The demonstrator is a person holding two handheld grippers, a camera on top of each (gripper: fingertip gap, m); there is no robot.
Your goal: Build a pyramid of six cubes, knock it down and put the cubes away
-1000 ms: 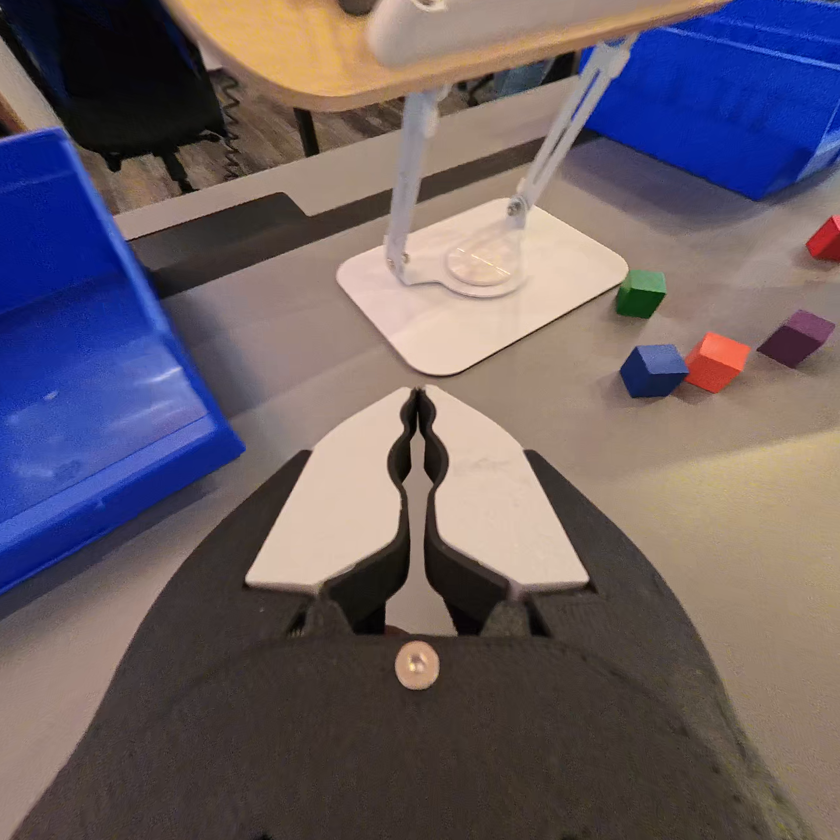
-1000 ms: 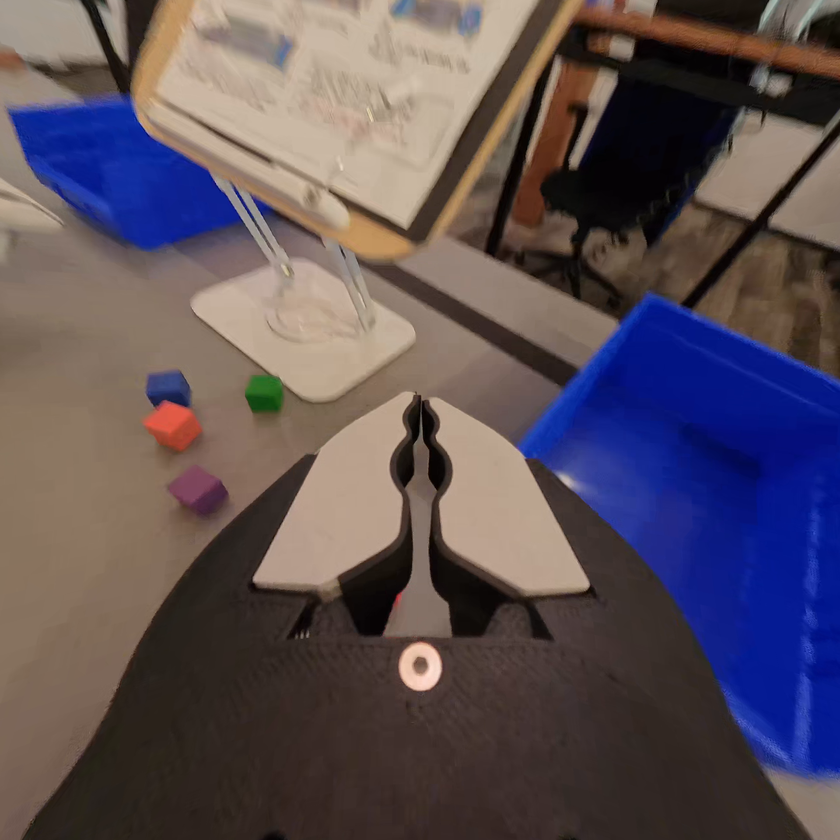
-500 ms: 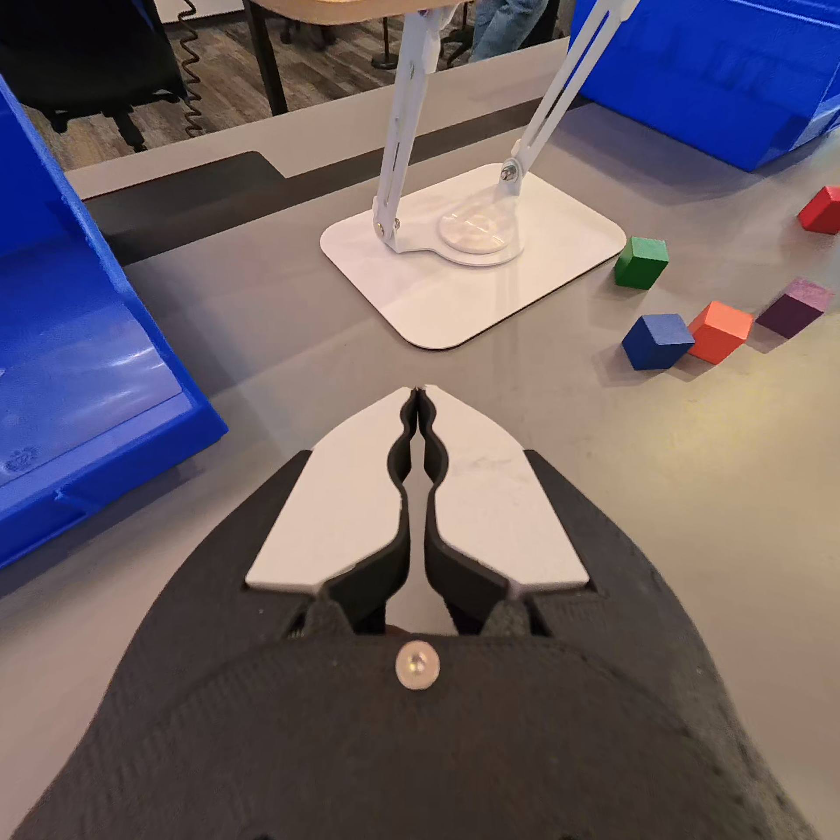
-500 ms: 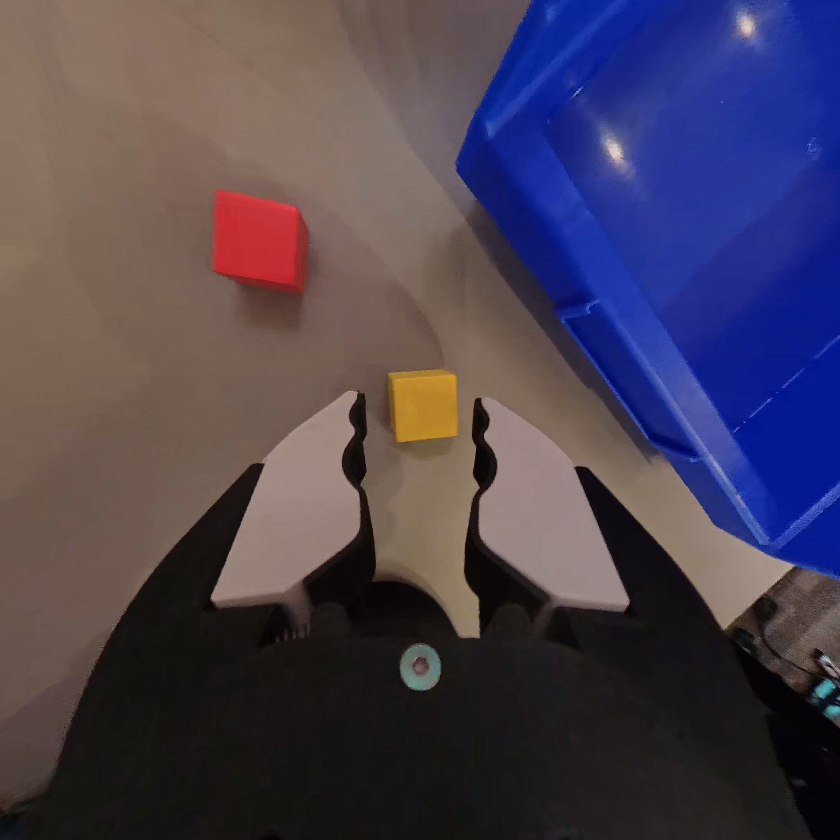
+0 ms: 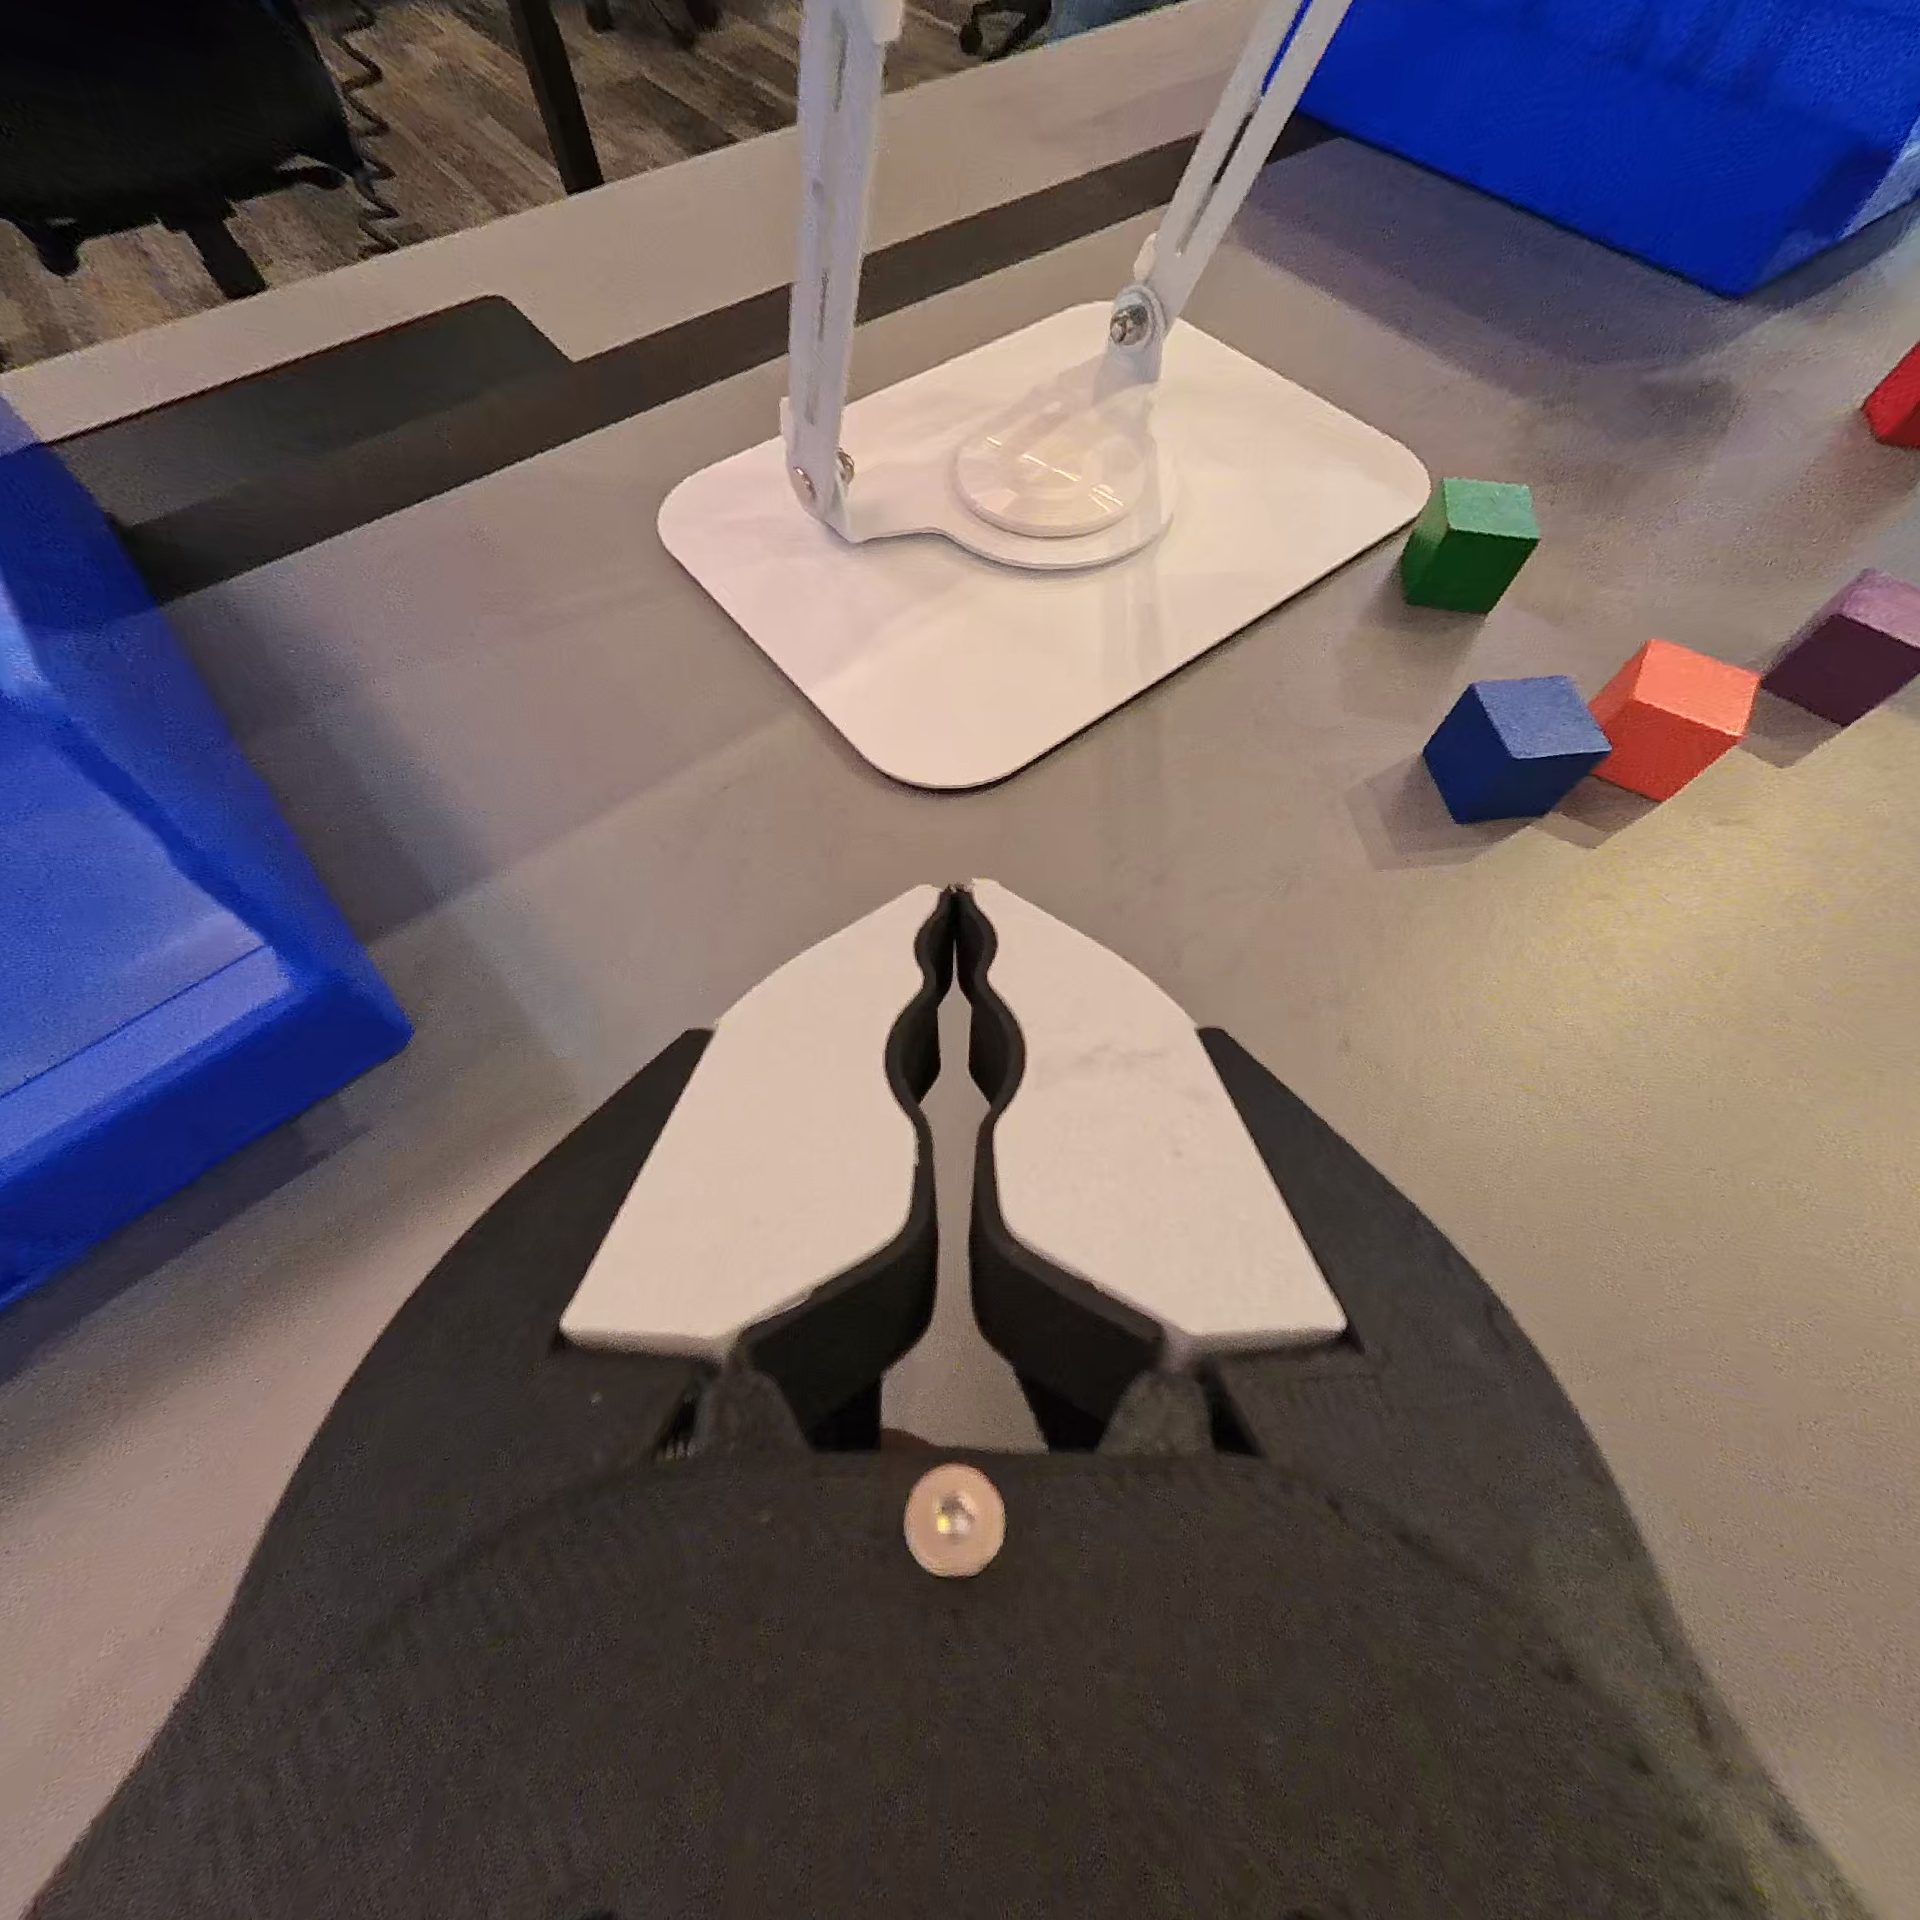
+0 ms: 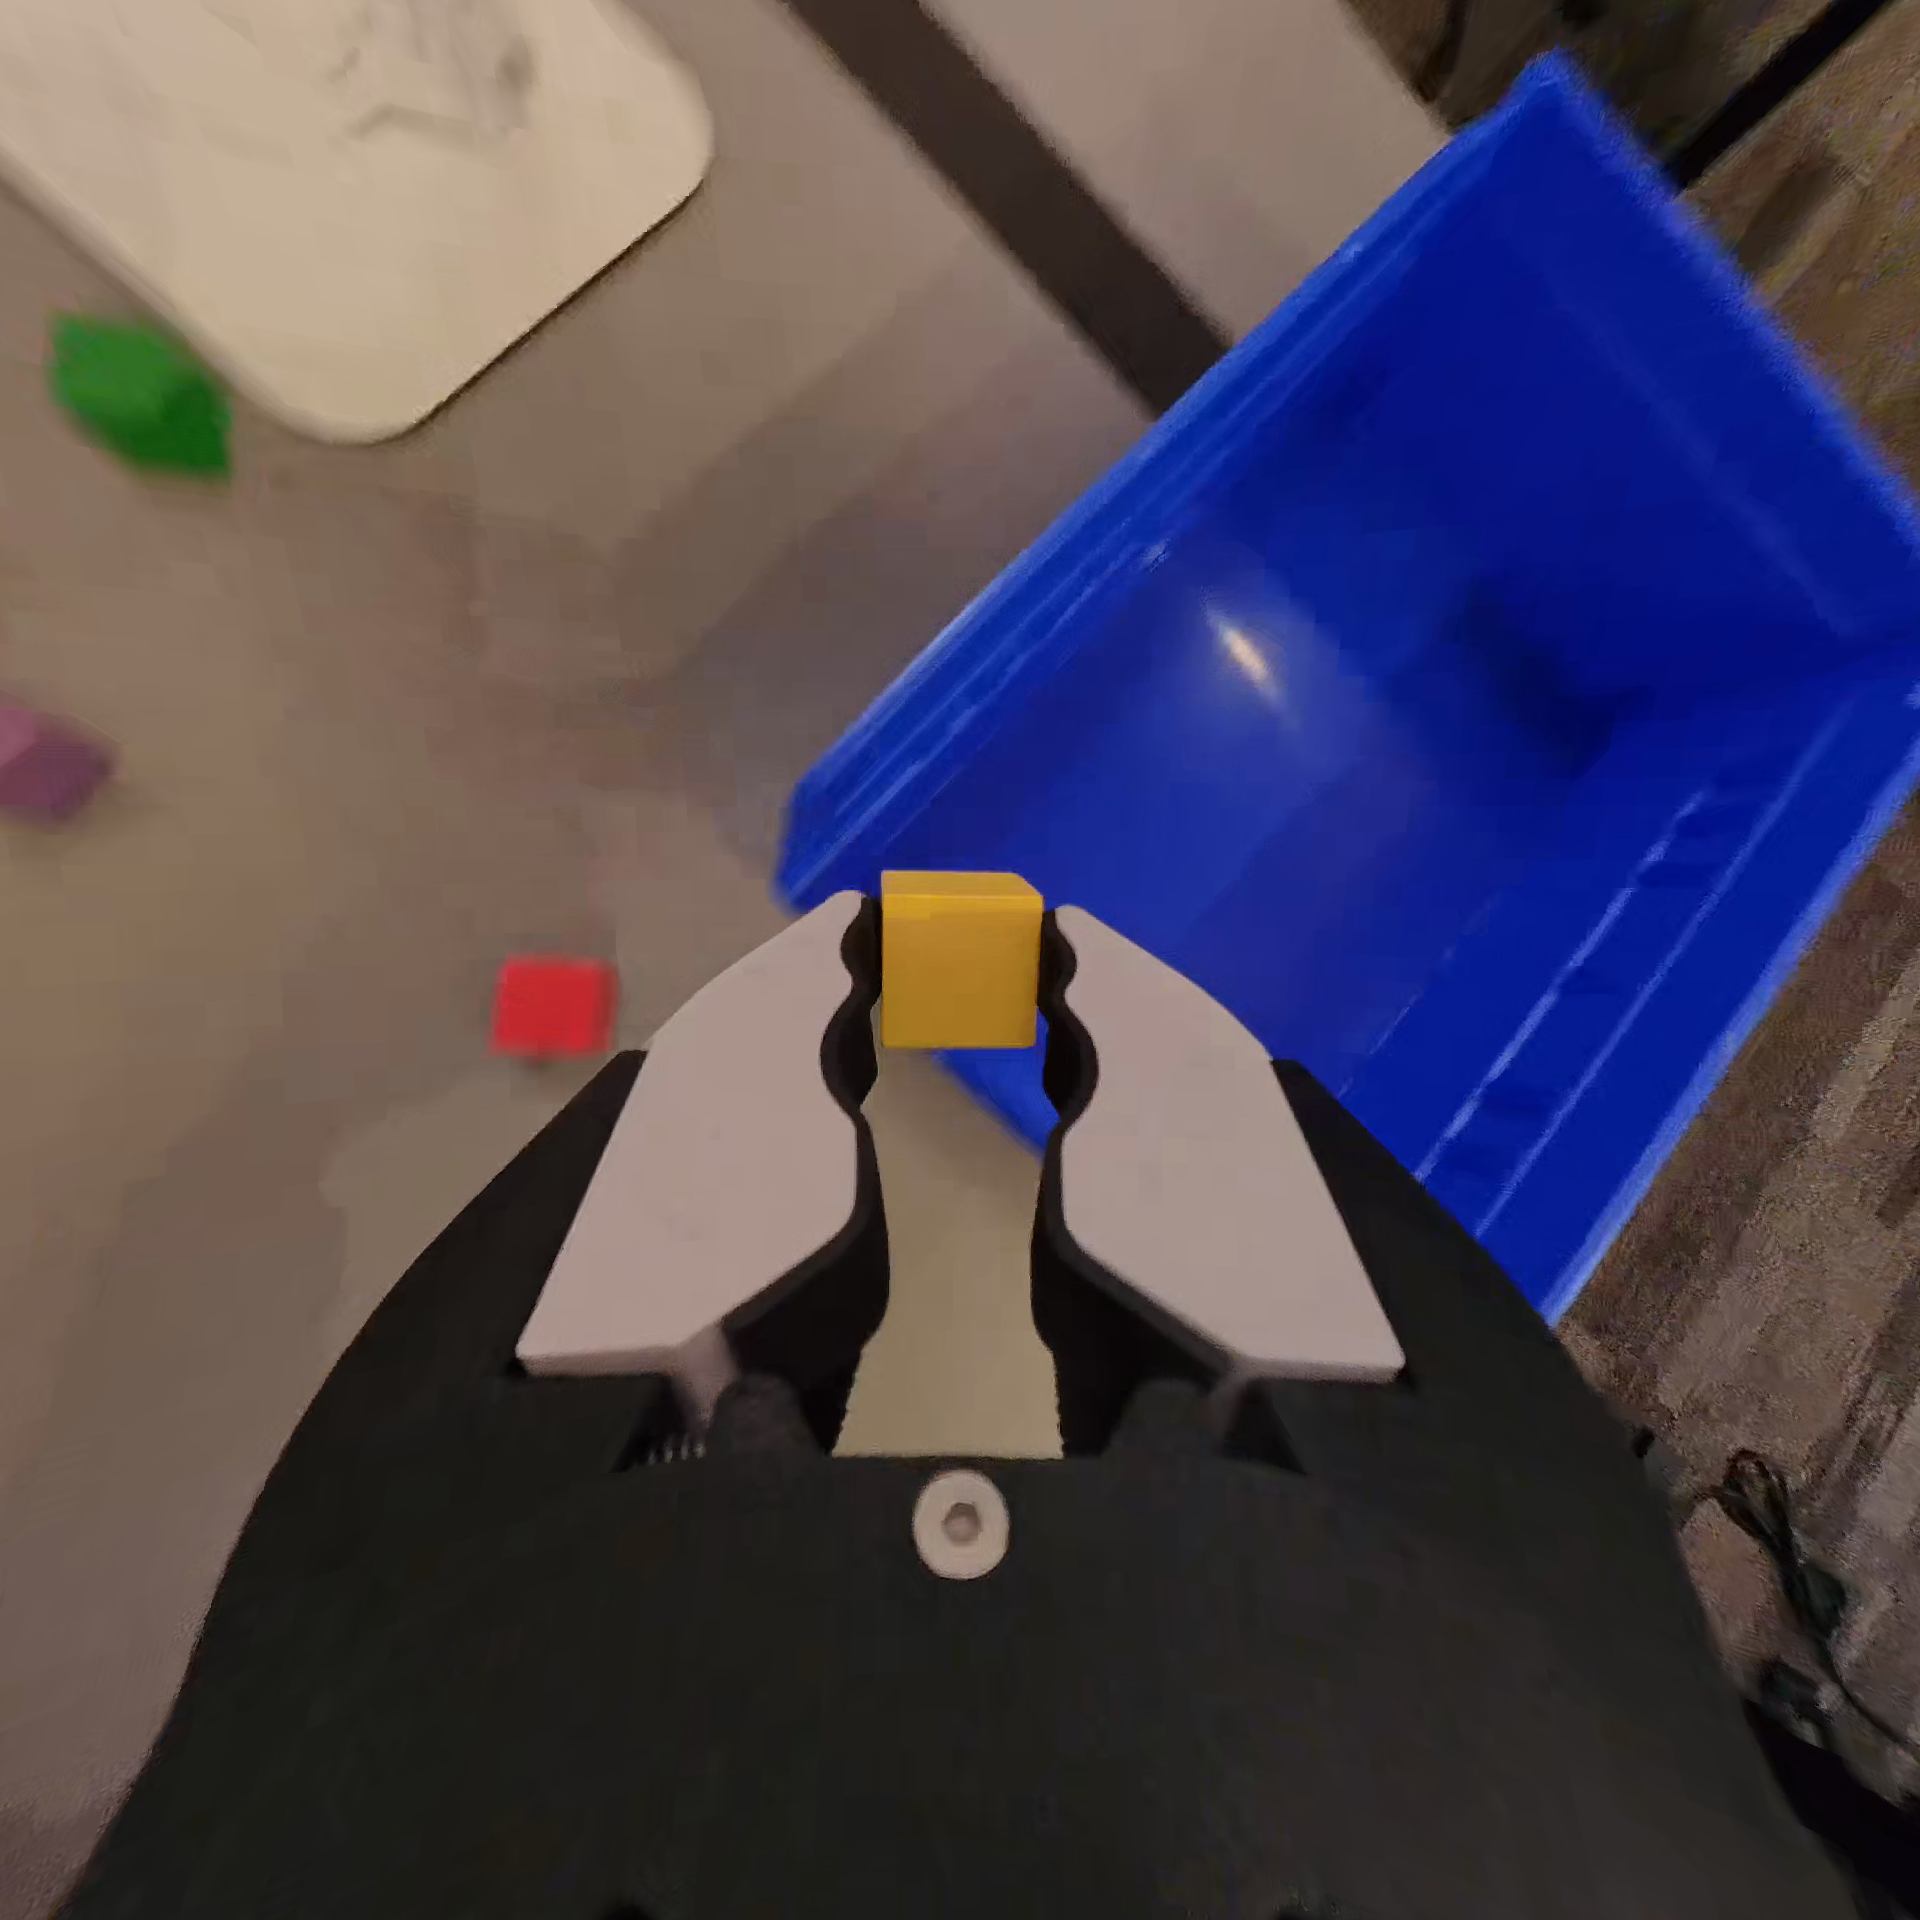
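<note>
I am holding a small yellow wooden-looking cube (image 6: 958, 961) in my right gripper (image 6: 958, 935), both pads pressing flat on its opposite sides, and I am carrying it in the air just at the near rim of the blue plastic bin (image 6: 1455, 727) on my right. My left gripper (image 5: 956, 894) is hanging over the grey table (image 5: 1351, 1143) with its fingertips meeting on nothing.

Judging by how things are lying, I am in the putting-away part: no pyramid is standing, the cubes are lying scattered on the table, and the bin on my right is showing a bare floor as far as I can see, so this yellow one looks like the first to go in.

Counting the cubes, I am seeing six: the yellow one in my grasp, and five loose on the table — a green cube (image 5: 1467, 542) beside the white flat base of a stand (image 5: 1039, 582), a dark blue cube (image 5: 1512, 746) touching an orange cube (image 5: 1671, 717), a purple cube (image 5: 1849, 660) just beyond, and a red cube (image 6: 551, 1006) nearer the bin. There are two bins: a second blue plastic bin (image 5: 156, 883) is sitting at my left.
</note>
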